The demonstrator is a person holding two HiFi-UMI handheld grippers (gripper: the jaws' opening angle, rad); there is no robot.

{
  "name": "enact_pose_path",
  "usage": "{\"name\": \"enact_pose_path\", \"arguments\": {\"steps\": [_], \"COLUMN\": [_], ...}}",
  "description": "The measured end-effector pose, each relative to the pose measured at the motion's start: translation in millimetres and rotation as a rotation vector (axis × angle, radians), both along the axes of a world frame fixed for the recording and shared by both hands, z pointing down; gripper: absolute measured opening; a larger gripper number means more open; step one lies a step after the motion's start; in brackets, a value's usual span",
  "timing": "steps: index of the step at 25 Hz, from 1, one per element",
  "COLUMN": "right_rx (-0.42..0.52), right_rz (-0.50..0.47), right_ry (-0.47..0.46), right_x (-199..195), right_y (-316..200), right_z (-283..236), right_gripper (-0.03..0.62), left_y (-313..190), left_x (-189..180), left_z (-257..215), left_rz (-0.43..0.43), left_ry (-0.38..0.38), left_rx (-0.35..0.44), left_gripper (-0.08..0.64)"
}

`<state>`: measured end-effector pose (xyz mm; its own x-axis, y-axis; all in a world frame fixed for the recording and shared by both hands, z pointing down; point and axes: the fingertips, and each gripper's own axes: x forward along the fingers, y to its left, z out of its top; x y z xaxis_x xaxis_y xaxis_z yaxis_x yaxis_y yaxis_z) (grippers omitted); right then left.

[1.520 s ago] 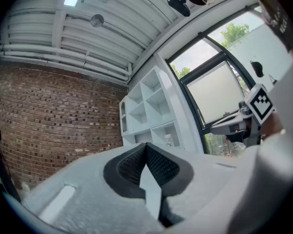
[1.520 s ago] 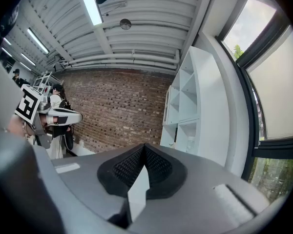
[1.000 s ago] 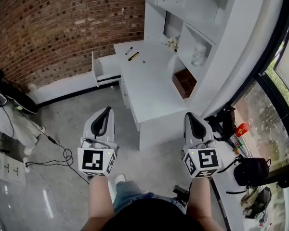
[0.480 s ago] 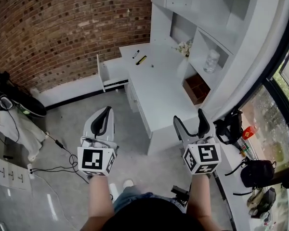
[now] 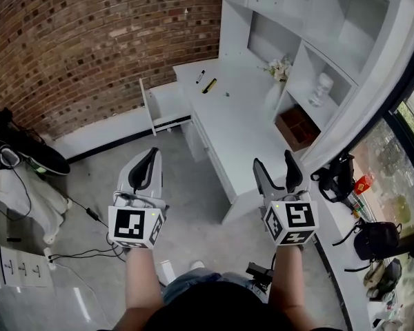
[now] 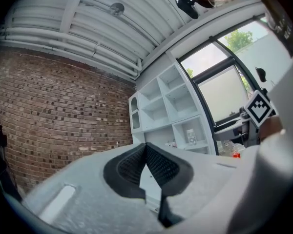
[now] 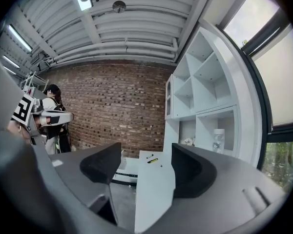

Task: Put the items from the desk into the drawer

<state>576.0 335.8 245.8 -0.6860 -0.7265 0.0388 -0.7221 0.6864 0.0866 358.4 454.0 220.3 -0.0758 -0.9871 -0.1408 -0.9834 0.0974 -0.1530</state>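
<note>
A white desk (image 5: pixel 245 140) runs from just ahead of my right gripper to the brick wall. At its far end lie a black marker (image 5: pixel 201 76), a yellow pen-like item (image 5: pixel 210 86) and a tiny dark item (image 5: pixel 228 94). The right gripper view shows the marker (image 7: pixel 149 156) and the yellow item (image 7: pixel 153 160) far off. The drawer (image 5: pixel 167 105) stands pulled out at the desk's far left side. My left gripper (image 5: pixel 146 169) is shut and empty over the floor, its pads meeting (image 6: pixel 145 151). My right gripper (image 5: pixel 279 171) is open; its jaws (image 7: pixel 145 155) have just swung open, then eased in slightly, nothing between them.
White shelves line the desk's right side, holding flowers (image 5: pixel 279 67), a pale figurine (image 5: pixel 322 85) and a brown box (image 5: pixel 297 126). Cables (image 5: pixel 76 254) and dark gear (image 5: pixel 17 150) lie on the floor at the left. Bags (image 5: pixel 376 240) sit by the window at the right.
Both grippers have been carried forward toward the desk, which now looks nearer. The right gripper's jaws went from shut to open. The left gripper stayed shut.
</note>
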Motion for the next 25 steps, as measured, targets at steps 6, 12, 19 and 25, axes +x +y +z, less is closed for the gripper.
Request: {"name": "enact_pose_path", "arguments": {"steps": [6, 12, 19, 25], "right_rx": [-0.011, -0.014, -0.016, -0.034], "right_rz": [0.024, 0.050, 0.035, 0.016], "right_ry": [0.045, 0.067, 0.050, 0.052], "right_x": [-24.6, -35.4, -60.1, -99.6], "right_y": [-7.5, -26.1, -57.0, -97.9], "right_z": [9.5, 11.6, 15.1, 29.4], "right_gripper": [0.319, 0.316, 0.308, 0.301], "left_y": [-13.8, -32.0, -49.5, -87.9], "left_x": [-35.4, -47.5, -78.1, -111.6], "left_z": [12.8, 19.0, 20.5, 33.0], "left_rz": [0.012, 0.033, -0.007, -0.016], "left_ry": [0.039, 0.046, 0.063, 0.060], "left_rx": [-0.007, -0.016, 0.005, -0.021], "left_gripper": [0.002, 0.002, 0.002, 0.002]}}
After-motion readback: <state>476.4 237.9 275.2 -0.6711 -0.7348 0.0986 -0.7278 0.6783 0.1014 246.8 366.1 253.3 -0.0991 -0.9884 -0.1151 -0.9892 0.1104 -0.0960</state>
